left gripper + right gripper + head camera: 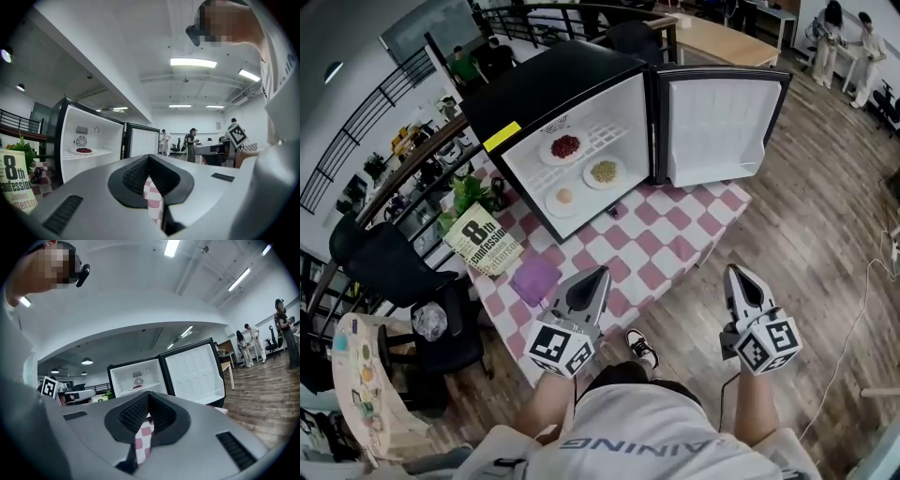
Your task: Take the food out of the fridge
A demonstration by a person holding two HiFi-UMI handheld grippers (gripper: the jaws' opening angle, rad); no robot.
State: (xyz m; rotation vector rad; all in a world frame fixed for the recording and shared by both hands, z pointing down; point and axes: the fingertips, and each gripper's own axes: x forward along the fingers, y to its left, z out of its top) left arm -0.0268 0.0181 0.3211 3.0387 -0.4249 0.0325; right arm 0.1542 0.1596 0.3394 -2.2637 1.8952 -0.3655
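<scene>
Three white plates of food sit inside the open black mini fridge [546,86] on the pink-and-white chequered desk [675,246]: the plate of red pieces [565,147] on the upper wire shelf, the plate of yellowish bits [604,172] and the plate with one orange piece [564,197] lower down, all well apart from me. Both my jaws are pressed together and empty, so I judge that reaching in like this would shove or tip a plate. My left gripper [602,273] and right gripper [733,271] point level at the fridge, the left over the desk's near corner and the right over the wooden floor [825,216].
</scene>
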